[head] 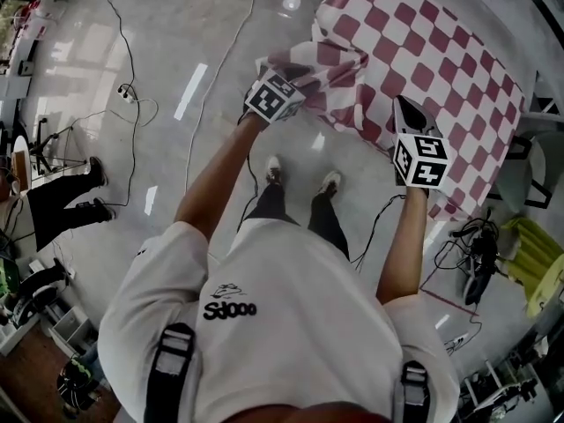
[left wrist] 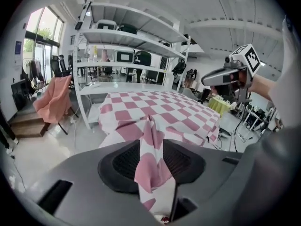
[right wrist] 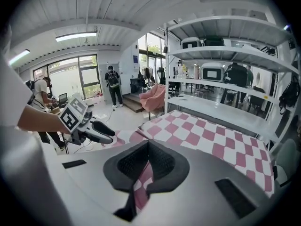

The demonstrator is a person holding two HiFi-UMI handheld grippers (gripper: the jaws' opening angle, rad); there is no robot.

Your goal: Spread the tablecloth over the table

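Observation:
A red-and-white checked tablecloth [head: 423, 60] lies over a table at the upper right of the head view, its near left corner bunched and lifted. My left gripper [head: 304, 79] is at that corner. In the left gripper view its jaws stand apart, and a fold of the cloth [left wrist: 150, 164] hangs loosely between them without being pinched. My right gripper [head: 403, 106] is at the near edge further right. In the right gripper view [right wrist: 148, 147] its jaws are shut on the cloth's edge [right wrist: 141, 182]. Each gripper sees the other: the right gripper [left wrist: 207, 80], the left gripper [right wrist: 109, 132].
A white shelving rack [left wrist: 131, 36] stands just behind the table. A chair draped in pink [left wrist: 51, 102] is to its left. Cables [head: 132, 95] trail over the glossy floor. A yellow-green cover [head: 533, 254] lies at the right. People stand farther back [right wrist: 113, 84], one at the head view's left [head: 62, 196].

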